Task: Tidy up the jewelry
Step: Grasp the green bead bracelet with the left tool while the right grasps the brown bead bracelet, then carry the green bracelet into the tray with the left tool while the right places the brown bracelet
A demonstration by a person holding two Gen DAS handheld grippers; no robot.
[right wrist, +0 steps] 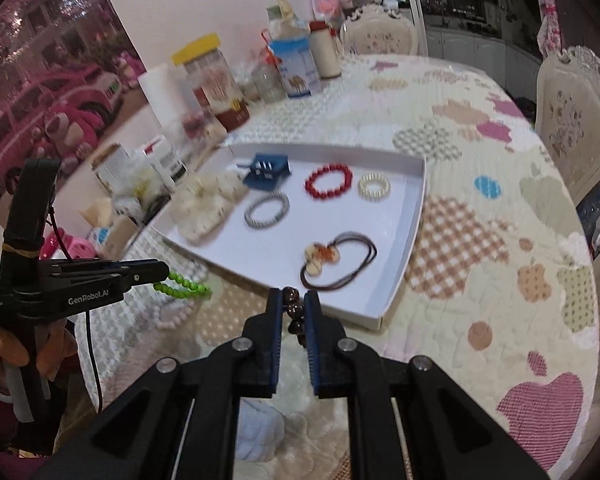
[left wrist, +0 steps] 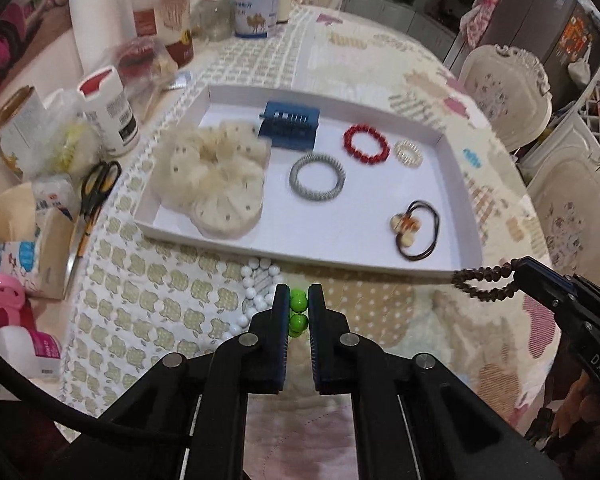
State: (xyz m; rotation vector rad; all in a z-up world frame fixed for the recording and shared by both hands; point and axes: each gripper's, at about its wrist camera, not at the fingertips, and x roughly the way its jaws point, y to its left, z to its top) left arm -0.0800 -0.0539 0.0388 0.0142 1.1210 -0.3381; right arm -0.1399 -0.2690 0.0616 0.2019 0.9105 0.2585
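Note:
My left gripper (left wrist: 299, 300) is shut on a green bead bracelet (left wrist: 299, 314), held a little above the quilted table; from the right wrist view the same green bracelet (right wrist: 184, 285) dangles from that left gripper (right wrist: 162, 270). My right gripper (right wrist: 292, 300) is shut on a dark brown bead bracelet (right wrist: 294, 312), which also shows hanging at the right in the left wrist view (left wrist: 484, 282). Ahead lies a white tray (left wrist: 466, 216) holding a cream scrunchie (left wrist: 216, 176), blue hair clip (left wrist: 288, 124), silver bangle (left wrist: 318, 178), red bead bracelet (left wrist: 366, 144), pearl bracelet (left wrist: 409, 153) and a brown hair tie with a charm (left wrist: 418, 226).
A white bead necklace (left wrist: 256, 300) lies on the quilt just before the tray. Scissors (left wrist: 94, 196), bottles, jars (left wrist: 252, 4) and a paper roll (left wrist: 94, 20) crowd the table's left side. Ornate chairs (left wrist: 504, 96) stand at the right edge.

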